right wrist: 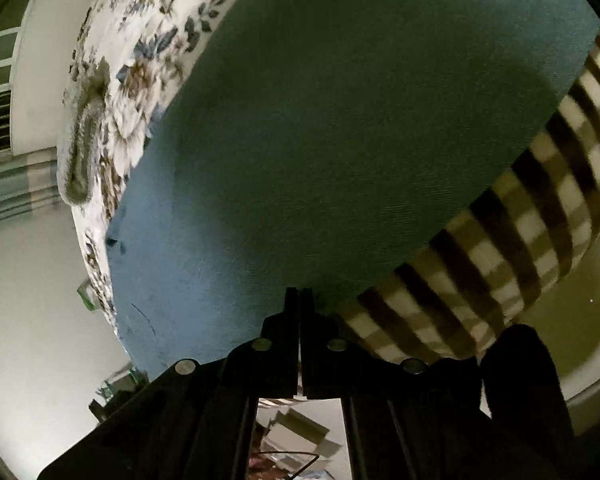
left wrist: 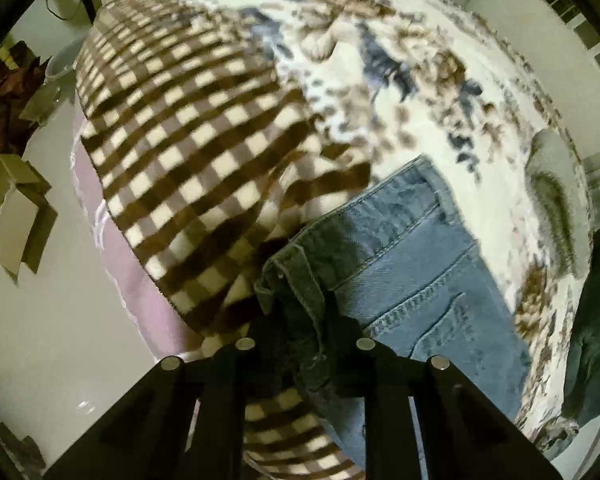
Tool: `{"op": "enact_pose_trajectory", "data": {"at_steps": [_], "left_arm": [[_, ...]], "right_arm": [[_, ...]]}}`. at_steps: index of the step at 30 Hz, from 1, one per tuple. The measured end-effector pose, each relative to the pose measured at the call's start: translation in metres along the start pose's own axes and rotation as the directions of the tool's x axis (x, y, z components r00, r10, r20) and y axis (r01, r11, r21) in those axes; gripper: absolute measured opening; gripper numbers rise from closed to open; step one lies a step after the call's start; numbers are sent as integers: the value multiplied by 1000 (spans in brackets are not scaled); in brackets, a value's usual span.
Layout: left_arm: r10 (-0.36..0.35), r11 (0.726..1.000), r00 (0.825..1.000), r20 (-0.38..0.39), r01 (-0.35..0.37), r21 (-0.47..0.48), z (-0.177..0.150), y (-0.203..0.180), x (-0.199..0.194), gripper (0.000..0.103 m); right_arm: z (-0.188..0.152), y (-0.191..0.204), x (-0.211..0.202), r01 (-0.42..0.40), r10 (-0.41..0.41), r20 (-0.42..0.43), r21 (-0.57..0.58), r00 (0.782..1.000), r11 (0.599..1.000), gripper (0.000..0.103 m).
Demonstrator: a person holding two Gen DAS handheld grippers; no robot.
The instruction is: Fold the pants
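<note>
Light blue jeans [left wrist: 412,256] lie on the bed, back pocket up, in the lower middle of the left wrist view. My left gripper [left wrist: 304,320] is shut on the bunched waistband edge of the jeans. In the right wrist view a wide stretch of blue denim [right wrist: 340,140] fills most of the frame. My right gripper [right wrist: 299,300] has its fingers pressed together at the near edge of that denim, pinching it.
A brown and cream checked blanket [left wrist: 188,152] and a white floral sheet [left wrist: 400,72] cover the bed. A grey cloth [left wrist: 552,184] and a dark green garment [left wrist: 596,320] lie at the right. Cardboard boxes [left wrist: 12,216] stand on the floor at left.
</note>
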State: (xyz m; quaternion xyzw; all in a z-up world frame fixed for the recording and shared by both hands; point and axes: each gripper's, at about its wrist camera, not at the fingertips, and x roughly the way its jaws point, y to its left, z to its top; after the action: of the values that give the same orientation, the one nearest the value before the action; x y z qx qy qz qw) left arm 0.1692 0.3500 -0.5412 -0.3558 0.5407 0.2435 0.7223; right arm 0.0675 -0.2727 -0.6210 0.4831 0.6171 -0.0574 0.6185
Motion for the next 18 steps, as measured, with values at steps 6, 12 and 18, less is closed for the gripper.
{"op": "enact_pose_trajectory", "data": {"at_steps": [6, 12, 18], "left_arm": [[140, 964, 989, 58, -149, 219, -20, -37, -7, 18], [156, 914, 971, 179, -211, 347, -76, -83, -55, 68], [124, 873, 985, 119, -166, 459, -156, -150, -40, 78]], "right_arm": [[7, -2, -10, 24, -24, 7, -30, 1000, 999, 40], [36, -42, -91, 36, -40, 189, 24, 981, 999, 54], [100, -129, -153, 2, -61, 349, 168, 935, 986, 55]]}}
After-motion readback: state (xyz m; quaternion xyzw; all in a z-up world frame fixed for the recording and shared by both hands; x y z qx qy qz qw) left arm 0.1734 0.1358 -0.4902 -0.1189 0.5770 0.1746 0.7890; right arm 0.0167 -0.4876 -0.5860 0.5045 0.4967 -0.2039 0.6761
